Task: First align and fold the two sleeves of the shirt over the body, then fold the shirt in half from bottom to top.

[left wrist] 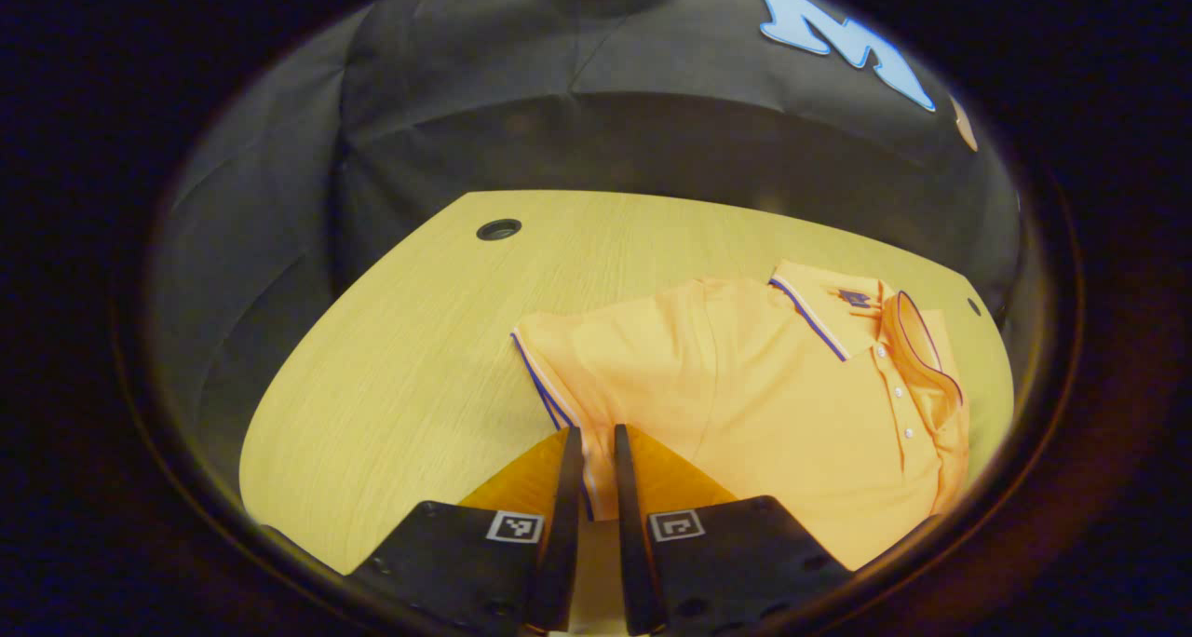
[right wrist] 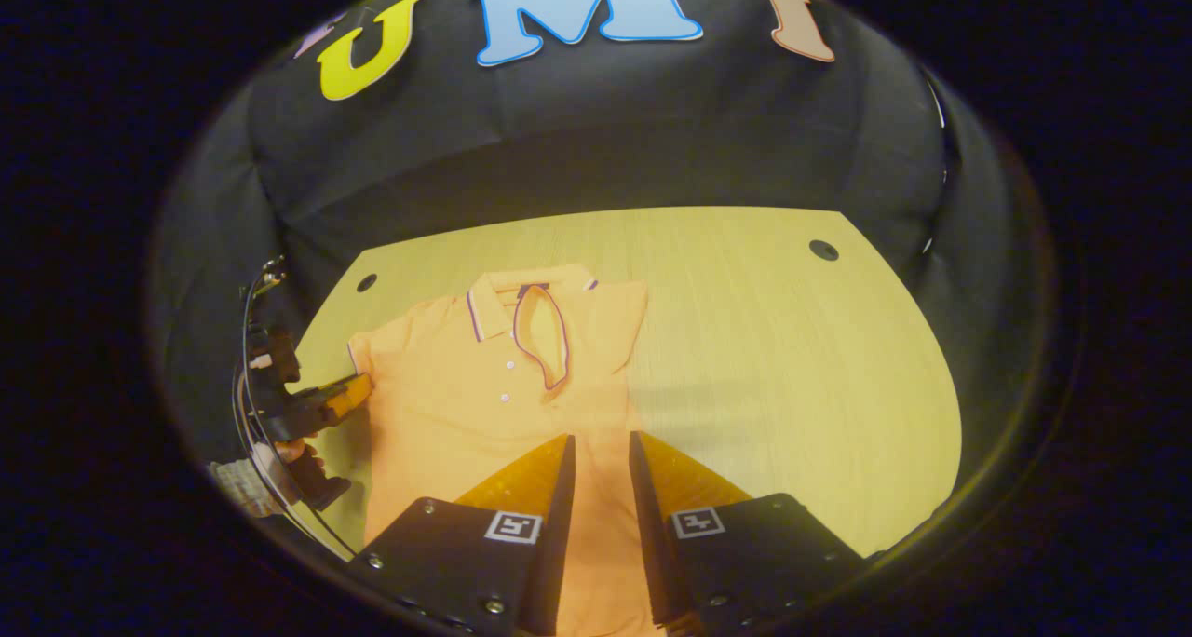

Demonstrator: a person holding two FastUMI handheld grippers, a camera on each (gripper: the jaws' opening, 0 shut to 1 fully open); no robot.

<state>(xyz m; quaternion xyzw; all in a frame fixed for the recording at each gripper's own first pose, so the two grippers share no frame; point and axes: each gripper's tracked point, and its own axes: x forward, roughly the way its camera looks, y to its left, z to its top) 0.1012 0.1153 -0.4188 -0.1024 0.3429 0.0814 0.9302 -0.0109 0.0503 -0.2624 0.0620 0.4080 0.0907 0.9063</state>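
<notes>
Right gripper view: shirt (right wrist: 484,404) on table (right wrist: 792,358).

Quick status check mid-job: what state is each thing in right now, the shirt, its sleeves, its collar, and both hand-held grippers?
Shirt: flat on the table, front up, not yet folded in half.
Right sleeve: folded over the body.
Left sleeve: spread out, unfolded.
Collar: open, buttons showing.
Left hand-held gripper: nearly closed at the left sleeve hem.
Right hand-held gripper: open over the shirt.

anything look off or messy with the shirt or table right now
Nothing stands out. The orange polo shirt lies flat on the wooden table, collar toward the far edge. One sleeve is already folded over the body; the other sleeve still lies out, the left gripper at its cuff.
</notes>
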